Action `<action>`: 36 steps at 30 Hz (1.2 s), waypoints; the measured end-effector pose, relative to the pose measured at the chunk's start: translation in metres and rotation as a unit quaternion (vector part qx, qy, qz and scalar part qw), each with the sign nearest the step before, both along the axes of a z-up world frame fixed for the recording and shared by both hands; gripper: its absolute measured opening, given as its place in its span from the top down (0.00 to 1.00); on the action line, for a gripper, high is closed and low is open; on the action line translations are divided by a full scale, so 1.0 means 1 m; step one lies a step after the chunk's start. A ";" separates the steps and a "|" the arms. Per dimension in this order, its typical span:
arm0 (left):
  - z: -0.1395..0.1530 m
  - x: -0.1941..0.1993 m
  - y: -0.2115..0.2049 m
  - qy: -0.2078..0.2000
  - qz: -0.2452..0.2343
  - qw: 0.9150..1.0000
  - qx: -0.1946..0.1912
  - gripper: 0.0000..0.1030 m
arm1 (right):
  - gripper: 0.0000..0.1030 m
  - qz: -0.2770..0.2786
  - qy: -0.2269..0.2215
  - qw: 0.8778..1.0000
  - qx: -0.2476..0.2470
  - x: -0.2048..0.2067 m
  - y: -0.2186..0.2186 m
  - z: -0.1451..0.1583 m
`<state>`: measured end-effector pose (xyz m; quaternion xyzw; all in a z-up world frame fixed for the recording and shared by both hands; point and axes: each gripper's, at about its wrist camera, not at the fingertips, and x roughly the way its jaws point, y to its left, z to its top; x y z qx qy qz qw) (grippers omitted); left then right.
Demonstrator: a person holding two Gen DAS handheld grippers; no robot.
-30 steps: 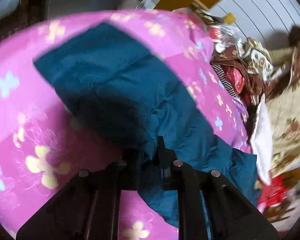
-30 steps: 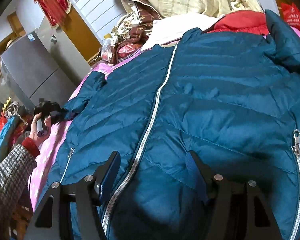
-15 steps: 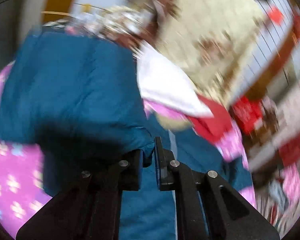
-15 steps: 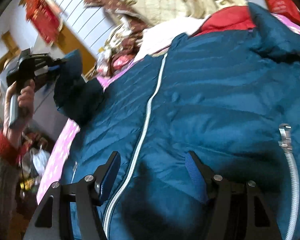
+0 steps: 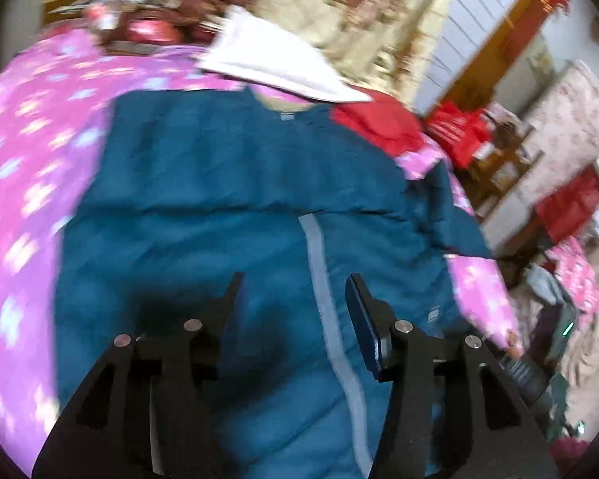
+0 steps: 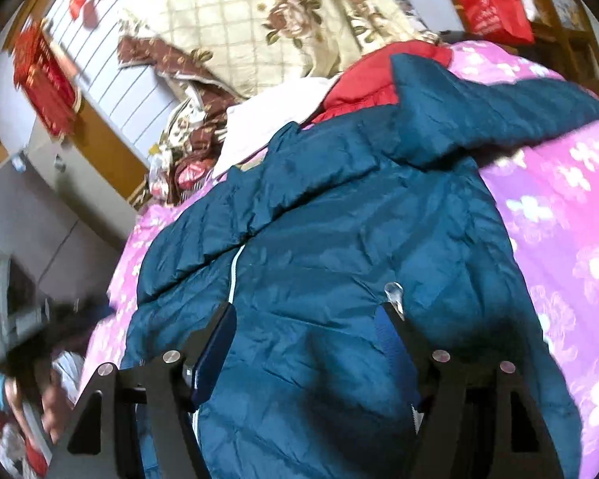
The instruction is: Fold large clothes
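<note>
Sprawling across the pink flowered bedspread (image 5: 24, 167) is a big teal puffer jacket (image 5: 227, 183), front side up, with one sleeve (image 6: 499, 107) flung toward the bed's right edge and the other side folded in across the chest. The left gripper (image 5: 295, 295) hangs just above the jacket's middle — jaws opening, nothing pinched between them, the pale zipper (image 5: 323, 299) running up through the gap. The right gripper (image 6: 307, 323) sits low over the hem end, jaws spread wide and still opening, fabric bulging beneath them but the pads aren't clamped on it. Up by the collar, at the head of the bed, there's a white cloth (image 5: 275, 68), something red (image 6: 363, 80) and a floral quilt (image 6: 259, 20).
</note>
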<state>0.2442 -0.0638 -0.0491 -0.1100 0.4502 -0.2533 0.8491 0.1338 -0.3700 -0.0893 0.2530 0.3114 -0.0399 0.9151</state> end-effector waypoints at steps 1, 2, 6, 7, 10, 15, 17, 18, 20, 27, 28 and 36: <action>-0.005 -0.008 0.012 -0.007 0.018 1.000 0.013 0.52 | 0.32 0.004 0.006 1.000 -0.013 0.008 0.002 0.003; -0.011 -0.017 0.022 -0.016 0.036 0.999 0.030 0.52 | 0.32 0.004 0.010 1.000 -0.021 0.014 0.001 0.004; -0.049 -0.046 0.060 -0.039 0.103 0.989 0.097 0.52 | 0.32 -0.019 0.047 0.998 -0.034 0.070 -0.013 0.008; -0.057 -0.047 0.063 -0.035 0.104 0.989 0.103 0.52 | 0.32 -0.029 0.053 0.998 -0.029 0.080 -0.020 0.004; -0.077 -0.046 0.068 -0.023 0.107 0.988 0.106 0.52 | 0.32 -0.063 0.093 0.993 -0.037 0.131 -0.040 -0.004; -0.087 -0.049 0.071 -0.044 0.112 0.988 0.101 0.52 | 0.33 -0.122 0.139 0.983 0.010 0.189 -0.072 -0.024; -0.090 -0.046 0.072 -0.045 0.111 0.987 0.103 0.52 | 0.44 -0.137 0.141 0.980 0.028 0.197 -0.078 -0.031; -0.092 -0.046 0.077 -0.045 0.110 0.988 0.103 0.52 | 0.55 -0.139 0.137 0.980 0.030 0.201 -0.078 -0.031; -0.094 -0.044 0.080 -0.043 0.110 0.988 0.100 0.52 | 0.87 -0.133 0.141 0.980 0.042 0.205 -0.078 -0.032; -0.098 -0.044 0.090 -0.035 0.116 0.990 0.066 0.52 | 0.93 -0.147 0.142 0.979 0.002 0.168 -0.075 -0.028; -0.098 -0.045 0.090 -0.034 0.117 0.990 0.066 0.52 | 0.93 -0.140 0.147 0.979 -0.010 0.164 -0.074 -0.028; -0.099 -0.047 0.091 -0.036 0.130 0.988 0.075 0.52 | 0.70 -0.123 0.078 0.988 0.040 0.067 -0.125 0.013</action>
